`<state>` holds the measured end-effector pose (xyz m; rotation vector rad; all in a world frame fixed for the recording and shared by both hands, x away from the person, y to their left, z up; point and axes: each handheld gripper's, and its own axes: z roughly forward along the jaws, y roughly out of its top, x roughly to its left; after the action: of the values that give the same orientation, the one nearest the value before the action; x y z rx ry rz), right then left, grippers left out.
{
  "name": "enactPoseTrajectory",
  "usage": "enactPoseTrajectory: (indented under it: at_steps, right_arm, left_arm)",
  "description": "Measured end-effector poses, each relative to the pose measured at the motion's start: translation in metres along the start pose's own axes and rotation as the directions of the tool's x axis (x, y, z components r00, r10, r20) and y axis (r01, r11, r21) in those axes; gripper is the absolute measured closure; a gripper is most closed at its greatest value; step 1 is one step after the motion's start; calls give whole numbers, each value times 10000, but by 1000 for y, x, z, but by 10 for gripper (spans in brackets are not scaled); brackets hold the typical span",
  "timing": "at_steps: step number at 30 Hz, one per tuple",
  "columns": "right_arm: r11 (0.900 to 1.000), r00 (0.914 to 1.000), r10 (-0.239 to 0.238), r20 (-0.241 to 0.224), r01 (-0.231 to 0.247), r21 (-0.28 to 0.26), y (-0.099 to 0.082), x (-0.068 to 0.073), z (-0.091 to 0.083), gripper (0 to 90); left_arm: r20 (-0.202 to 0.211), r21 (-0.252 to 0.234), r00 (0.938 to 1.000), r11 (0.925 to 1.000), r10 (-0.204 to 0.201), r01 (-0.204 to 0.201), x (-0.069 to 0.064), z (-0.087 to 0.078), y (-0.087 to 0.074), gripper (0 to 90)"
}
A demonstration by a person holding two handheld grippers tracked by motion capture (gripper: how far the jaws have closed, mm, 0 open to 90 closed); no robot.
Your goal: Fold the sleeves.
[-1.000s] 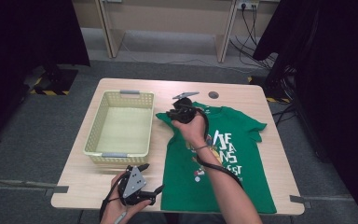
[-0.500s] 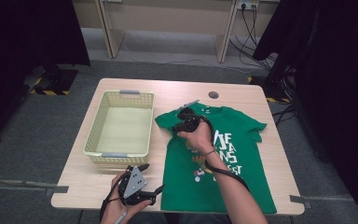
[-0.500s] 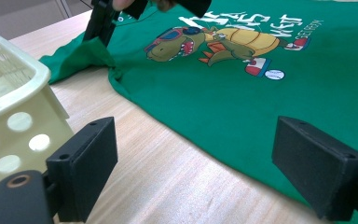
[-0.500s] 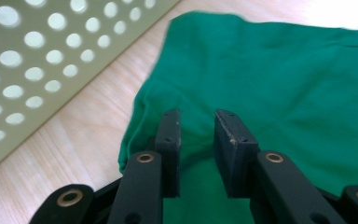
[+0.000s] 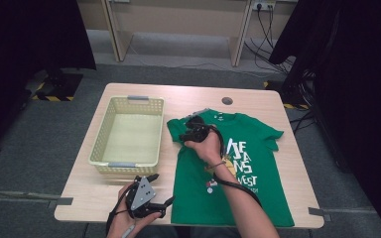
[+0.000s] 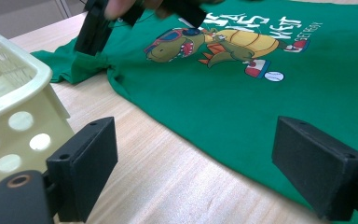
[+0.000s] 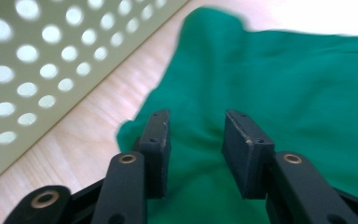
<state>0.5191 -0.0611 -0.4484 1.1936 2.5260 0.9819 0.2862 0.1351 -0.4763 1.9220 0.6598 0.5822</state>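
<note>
A green T-shirt with a cartoon print lies flat on the wooden table, neck toward the far side. My right gripper rests low on the shirt's left sleeve, beside the basket. In the right gripper view its jaws have just been opening. They stand apart over the green cloth, with a fold lying loose between the pads. My left gripper sits at the table's front edge, left of the shirt's hem. Its jaws stand wide open with nothing between them.
A pale yellow perforated basket stands left of the shirt with nothing in it; its wall is close to both grippers. A round cable hole sits near the table's far edge. Dark curtains flank the table.
My right gripper has come down and nearer, from above the shirt's shoulder onto the left sleeve. The left hand has kept still.
</note>
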Motion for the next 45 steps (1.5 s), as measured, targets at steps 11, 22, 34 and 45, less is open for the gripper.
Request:
enactPoseTrajectory:
  at_steps: [11, 22, 34, 45]
  right_arm:
    - [9786, 9734, 1894, 1287, -1764, -1059, -45, -95, -90, 472]
    - [9784, 9428, 2015, 2655, -2064, -98, -98, -129, -99, 464]
    - [9851, 9582, 1691, 2308, -1717, -88, -112, -116, -103, 443]
    - [9320, 8703, 3623, 3335, -3355, -1372, -104, -190, -149, 452]
  left_arm:
    - [-42, -18, 10000, 10000, -15, 15, 0, 0, 0, 131]
    - [-76, -29, 10000, 10000, -28, 28, 0, 0, 0, 131]
    - [-44, -52, 9999, 9999, -155, 155, 1, -1, -1, 130]
    - [-24, -129, 9997, 9996, -251, 251, 2, -2, -1, 129]
